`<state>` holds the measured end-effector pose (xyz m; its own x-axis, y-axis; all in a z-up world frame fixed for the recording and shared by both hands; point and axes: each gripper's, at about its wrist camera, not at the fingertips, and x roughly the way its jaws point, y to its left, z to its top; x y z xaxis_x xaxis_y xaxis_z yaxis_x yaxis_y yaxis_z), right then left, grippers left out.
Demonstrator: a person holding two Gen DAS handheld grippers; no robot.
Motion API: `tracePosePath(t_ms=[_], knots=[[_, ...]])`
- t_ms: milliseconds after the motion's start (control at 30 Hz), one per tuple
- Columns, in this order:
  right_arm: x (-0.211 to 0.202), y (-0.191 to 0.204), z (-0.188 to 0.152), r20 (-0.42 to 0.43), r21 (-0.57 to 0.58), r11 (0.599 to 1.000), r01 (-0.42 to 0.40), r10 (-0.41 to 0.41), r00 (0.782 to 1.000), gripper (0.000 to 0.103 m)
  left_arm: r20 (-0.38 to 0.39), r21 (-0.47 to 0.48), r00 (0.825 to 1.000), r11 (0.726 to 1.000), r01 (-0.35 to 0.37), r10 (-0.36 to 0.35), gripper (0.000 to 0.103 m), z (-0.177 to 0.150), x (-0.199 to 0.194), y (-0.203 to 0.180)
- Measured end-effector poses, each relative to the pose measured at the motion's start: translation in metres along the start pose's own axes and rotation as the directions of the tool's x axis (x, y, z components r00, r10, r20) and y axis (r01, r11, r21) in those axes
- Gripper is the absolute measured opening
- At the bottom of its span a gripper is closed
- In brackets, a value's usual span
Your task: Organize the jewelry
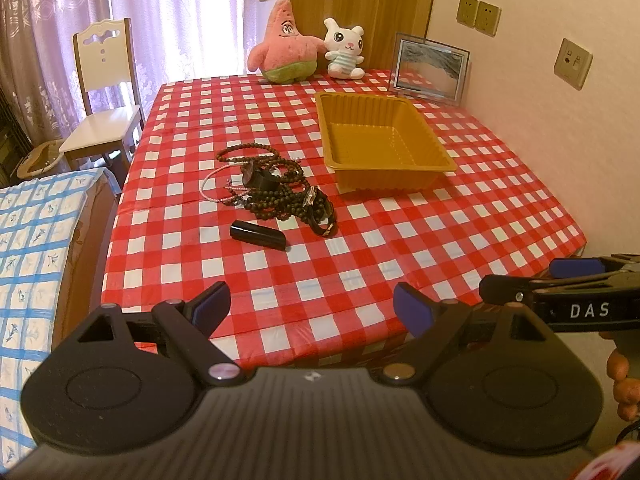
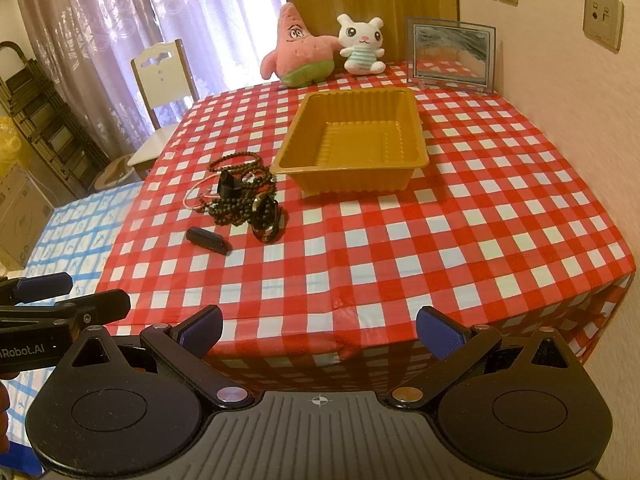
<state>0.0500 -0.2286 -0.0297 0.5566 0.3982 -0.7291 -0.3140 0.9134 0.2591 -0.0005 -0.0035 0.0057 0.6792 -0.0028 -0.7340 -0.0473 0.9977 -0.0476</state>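
Observation:
A tangled pile of dark bead necklaces (image 1: 276, 188) (image 2: 236, 196) lies on the red checked tablecloth, with a thin pink cord (image 1: 214, 184) and two watches (image 1: 322, 216) (image 2: 266, 216) among it. A black tube (image 1: 258, 234) (image 2: 209, 240) lies just in front of the pile. To the right stands an empty gold plastic tray (image 1: 400, 166) (image 2: 348, 168). My left gripper (image 1: 312, 308) is open over the near table edge, well short of the pile. My right gripper (image 2: 319, 330) is open too, beside it, with nothing between its fingers.
A pink star plush (image 1: 282, 44), a white bunny plush (image 1: 344, 50) and a glass picture frame (image 1: 430, 68) stand along the table's far edge. A white chair (image 1: 106, 100) is at the far left. A blue checked cloth (image 1: 36, 248) covers a surface left of the table. The wall runs along the right.

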Motion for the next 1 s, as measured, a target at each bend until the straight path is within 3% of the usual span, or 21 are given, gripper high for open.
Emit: tracePosePath(t_ms=[1000], knots=[[0.0006, 0.0023, 0.0014, 0.007, -0.002, 1.000, 0.001, -0.001, 1.000, 0.103, 0.006, -0.001, 1.000, 1.000, 0.005, -0.005, 0.087, 0.0059, -0.0040, -0.0019]])
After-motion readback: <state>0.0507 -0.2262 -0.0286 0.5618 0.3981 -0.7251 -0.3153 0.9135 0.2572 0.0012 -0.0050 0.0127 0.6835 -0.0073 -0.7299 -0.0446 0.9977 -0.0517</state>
